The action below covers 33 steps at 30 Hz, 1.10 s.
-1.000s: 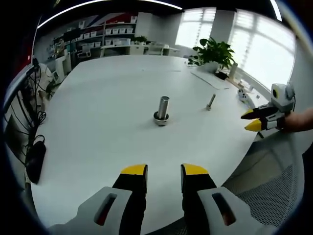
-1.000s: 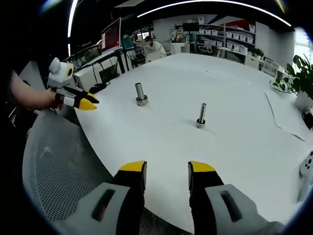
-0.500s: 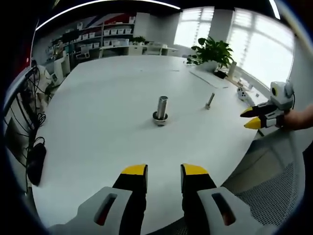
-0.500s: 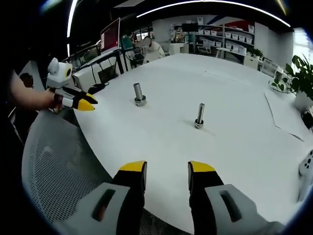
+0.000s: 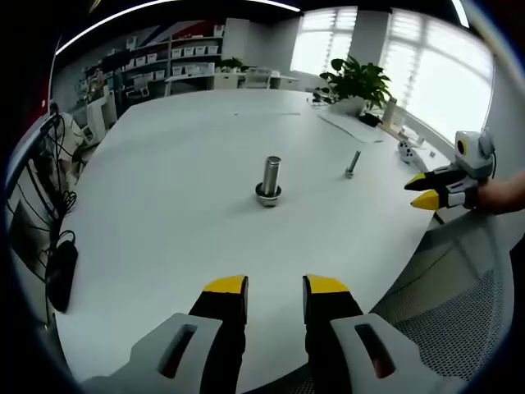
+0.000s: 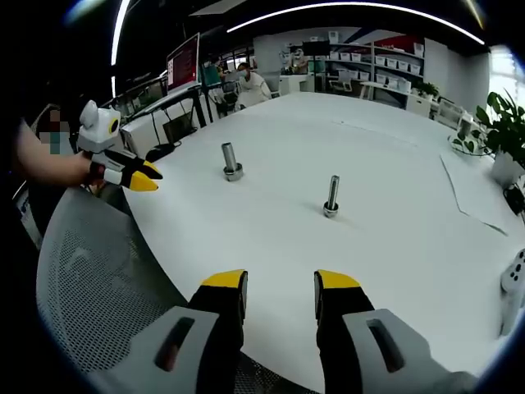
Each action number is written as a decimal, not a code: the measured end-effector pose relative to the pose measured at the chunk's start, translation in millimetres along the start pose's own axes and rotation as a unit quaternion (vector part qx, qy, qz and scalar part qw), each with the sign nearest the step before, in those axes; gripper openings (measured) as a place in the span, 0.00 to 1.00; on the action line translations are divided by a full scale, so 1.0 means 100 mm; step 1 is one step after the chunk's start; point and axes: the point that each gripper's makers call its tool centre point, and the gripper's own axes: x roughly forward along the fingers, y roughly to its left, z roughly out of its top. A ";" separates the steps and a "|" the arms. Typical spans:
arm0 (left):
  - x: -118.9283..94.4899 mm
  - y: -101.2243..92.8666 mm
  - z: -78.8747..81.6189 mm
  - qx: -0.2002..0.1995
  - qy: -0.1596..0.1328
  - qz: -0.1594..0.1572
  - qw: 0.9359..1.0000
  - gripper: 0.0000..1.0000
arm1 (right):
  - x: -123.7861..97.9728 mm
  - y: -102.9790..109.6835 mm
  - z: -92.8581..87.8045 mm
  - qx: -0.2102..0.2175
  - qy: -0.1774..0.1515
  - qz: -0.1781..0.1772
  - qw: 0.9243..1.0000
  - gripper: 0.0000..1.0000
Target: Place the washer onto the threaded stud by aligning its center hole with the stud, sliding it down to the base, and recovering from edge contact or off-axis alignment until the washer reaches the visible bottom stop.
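1. Left tool point(image 5: 275, 297) hovers at the white table point(image 5: 164, 213) edge, jaws apart, empty.
2. Right tool point(image 6: 280, 293) likewise gapes, empty.
3. Threaded stud point(image 6: 331, 197) stands upright mid-table, beside a thicker post point(image 5: 270, 180).

table: big white round top point(image 5: 164, 205)
windows: bright, blinds, ahead-right point(image 5: 426, 74)
plant: by windows point(image 5: 357, 82)
shelves: far wall point(image 6: 385, 57)
chair: grey mesh, near edge point(image 6: 98, 287)
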 end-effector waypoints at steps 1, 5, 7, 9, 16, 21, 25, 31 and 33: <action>0.00 0.00 0.00 -0.001 0.000 0.001 1.000 0.25 | 0.00 0.00 0.00 0.001 0.000 0.000 1.000 0.35; -0.01 0.02 0.00 -0.002 0.001 0.005 1.000 0.25 | 0.00 0.00 0.00 -0.002 -0.001 0.000 1.000 0.35; 0.00 0.00 -0.01 0.006 0.004 0.006 1.000 0.25 | 0.00 0.00 0.00 0.000 -0.001 0.000 1.000 0.35; 0.01 -0.01 -0.02 0.010 0.006 0.005 1.000 0.25 | 0.00 0.00 0.00 0.000 -0.001 0.000 1.000 0.35; 0.00 0.03 -0.03 0.006 0.011 0.010 1.000 0.24 | 0.00 0.00 0.01 0.001 -0.003 0.001 1.000 0.35; 0.00 0.01 -0.03 0.010 0.011 0.011 1.000 0.24 | -0.01 -0.01 0.01 0.003 -0.004 0.000 1.000 0.35; -0.01 0.05 -0.02 0.003 0.007 0.015 1.000 0.24 | -0.01 -0.01 0.01 0.001 -0.005 -0.001 1.000 0.35; -0.01 0.05 -0.03 0.004 0.009 0.017 1.000 0.24 | -0.01 -0.04 0.00 0.005 -0.005 -0.007 1.000 0.35; 0.00 0.05 -0.02 0.004 0.008 0.016 1.000 0.24 | -0.01 -0.05 0.00 0.009 -0.005 -0.008 1.000 0.35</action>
